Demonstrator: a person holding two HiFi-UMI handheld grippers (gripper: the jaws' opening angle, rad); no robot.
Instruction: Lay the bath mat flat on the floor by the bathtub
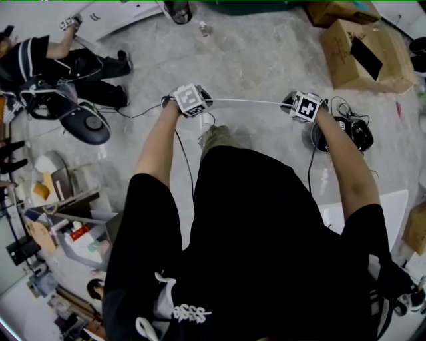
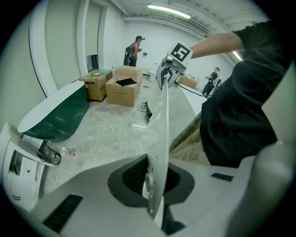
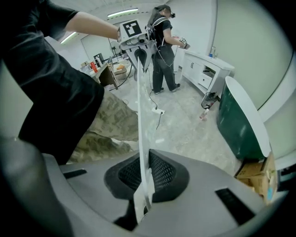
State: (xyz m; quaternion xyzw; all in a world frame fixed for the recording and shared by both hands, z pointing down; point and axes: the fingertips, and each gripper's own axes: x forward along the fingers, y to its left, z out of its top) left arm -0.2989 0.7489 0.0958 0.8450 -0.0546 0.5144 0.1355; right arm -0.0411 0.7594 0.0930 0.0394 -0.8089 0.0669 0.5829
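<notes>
A white bath mat (image 1: 249, 102) hangs stretched between my two grippers, and I see it edge-on as a thin line. My left gripper (image 1: 192, 106) is shut on one top corner, my right gripper (image 1: 305, 110) on the other. In the left gripper view the mat (image 2: 159, 129) runs from my jaws (image 2: 155, 185) to the right gripper (image 2: 169, 76). In the right gripper view the mat (image 3: 141, 115) runs from my jaws (image 3: 144, 180) to the left gripper (image 3: 138, 53). The green bathtub with a white rim (image 1: 246, 5) stands ahead, beyond the mat.
Cardboard boxes (image 1: 363, 53) stand at the far right, and cables with a dark device (image 1: 346, 130) lie below my right gripper. A seated person (image 1: 60, 63) is at the far left, above cluttered shelves (image 1: 60, 220). A white cabinet (image 3: 203, 69) and a standing person (image 3: 162, 41) are near the tub's end.
</notes>
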